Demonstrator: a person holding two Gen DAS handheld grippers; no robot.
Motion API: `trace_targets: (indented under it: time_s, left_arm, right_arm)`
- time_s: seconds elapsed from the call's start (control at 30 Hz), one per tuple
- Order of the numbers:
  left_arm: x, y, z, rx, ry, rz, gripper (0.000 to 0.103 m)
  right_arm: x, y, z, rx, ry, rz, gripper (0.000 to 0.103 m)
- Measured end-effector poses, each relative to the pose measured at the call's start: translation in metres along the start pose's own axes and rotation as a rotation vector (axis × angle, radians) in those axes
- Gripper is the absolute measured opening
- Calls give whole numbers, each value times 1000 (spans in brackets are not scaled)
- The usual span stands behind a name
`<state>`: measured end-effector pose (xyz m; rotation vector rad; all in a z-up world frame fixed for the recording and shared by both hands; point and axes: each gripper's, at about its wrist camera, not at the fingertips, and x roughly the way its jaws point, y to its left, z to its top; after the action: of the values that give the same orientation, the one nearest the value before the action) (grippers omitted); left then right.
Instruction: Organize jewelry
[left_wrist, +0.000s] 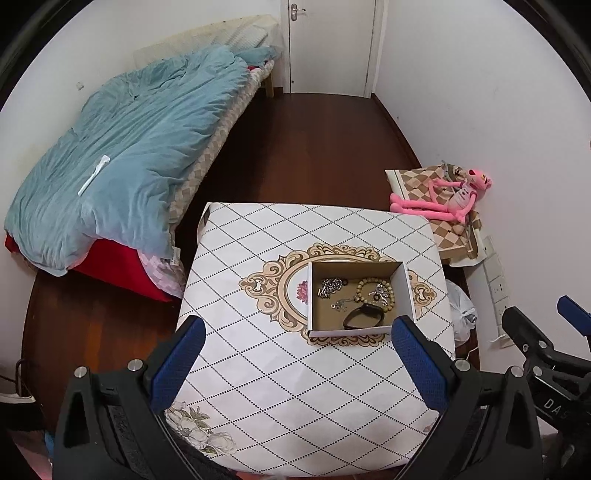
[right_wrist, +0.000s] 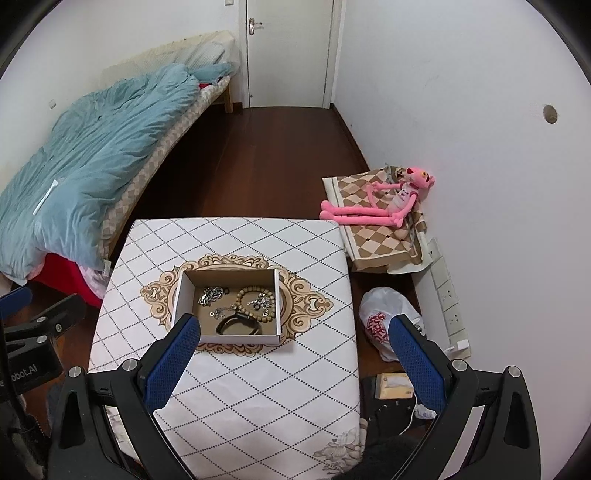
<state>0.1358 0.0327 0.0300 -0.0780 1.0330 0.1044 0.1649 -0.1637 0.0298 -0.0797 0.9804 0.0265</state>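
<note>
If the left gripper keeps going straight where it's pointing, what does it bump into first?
Probably the patterned tabletop just in front of the cardboard box, or the box's near wall. The left gripper is open and holds nothing. Depth is hard to judge.

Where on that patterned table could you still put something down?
Bare cloth lies all round the cardboard box: widest on the table between the box and the near edge, and along the bed-side strip. Inside the box it is crowded: chain, bead bracelet and black band.

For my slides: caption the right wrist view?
Open right gripper above a table with a cardboard box of jewelry.
</note>
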Motion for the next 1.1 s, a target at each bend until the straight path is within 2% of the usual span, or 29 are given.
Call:
trace_targets:
  time_s: [1.1]
  left_arm:
    - [11,5,-9,17,29,16,103]
  right_arm:
    - [7,7,-6,-19,25,0,103]
